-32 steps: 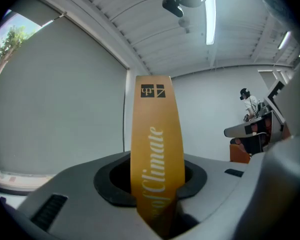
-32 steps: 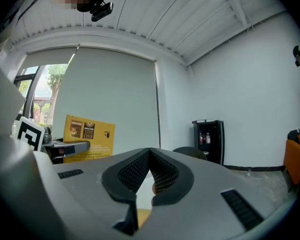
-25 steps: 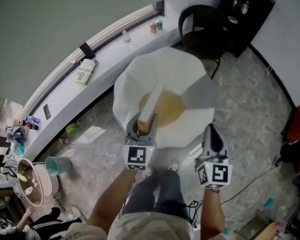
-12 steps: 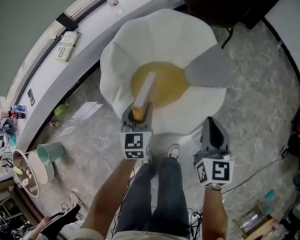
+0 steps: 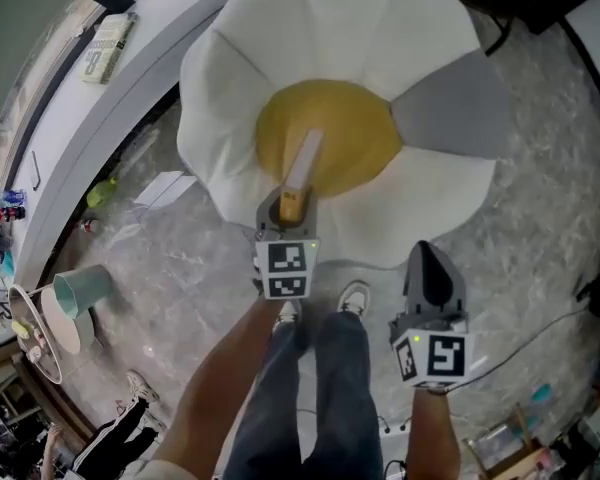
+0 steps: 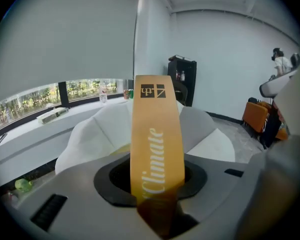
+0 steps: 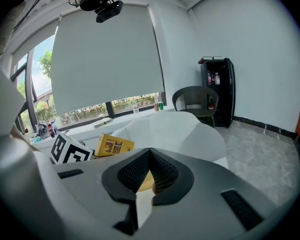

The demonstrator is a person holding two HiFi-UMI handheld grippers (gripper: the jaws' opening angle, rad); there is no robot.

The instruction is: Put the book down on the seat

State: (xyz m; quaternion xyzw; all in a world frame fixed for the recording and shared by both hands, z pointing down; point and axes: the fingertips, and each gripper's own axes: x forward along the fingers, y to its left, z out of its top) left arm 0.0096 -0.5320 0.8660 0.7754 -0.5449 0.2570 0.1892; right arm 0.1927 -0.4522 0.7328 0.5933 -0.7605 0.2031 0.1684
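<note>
The seat (image 5: pixel 330 28) is a big flower-shaped cushion with white petals, one grey petal and a yellow centre (image 5: pixel 355 128). My left gripper (image 5: pixel 290 206) is shut on the book (image 5: pixel 303 161), which stands on edge and reaches over the near rim of the yellow centre. In the left gripper view the book's yellow spine (image 6: pixel 157 139) reads "Climate" and rises between the jaws, with the seat (image 6: pixel 95 134) behind it. My right gripper (image 5: pixel 428 258) hangs shut and empty at the seat's near right edge. In the right gripper view the jaws (image 7: pixel 150 151) meet at the tip, and the book (image 7: pixel 112 145) shows at left.
A grey window ledge (image 5: pixel 130 88) curves along the left with a boxed item (image 5: pixel 105 48) on it. A green bucket (image 5: pixel 80 288) and loose paper (image 5: pixel 165 188) lie on the marble floor. A dark chair (image 7: pixel 195 99) and a black cabinet (image 7: pixel 217 91) stand beyond the seat. The person's legs are below.
The view has closed in on the seat. My left gripper has carried the book forward, from the seat's near side to over the yellow centre. The right gripper has kept its place.
</note>
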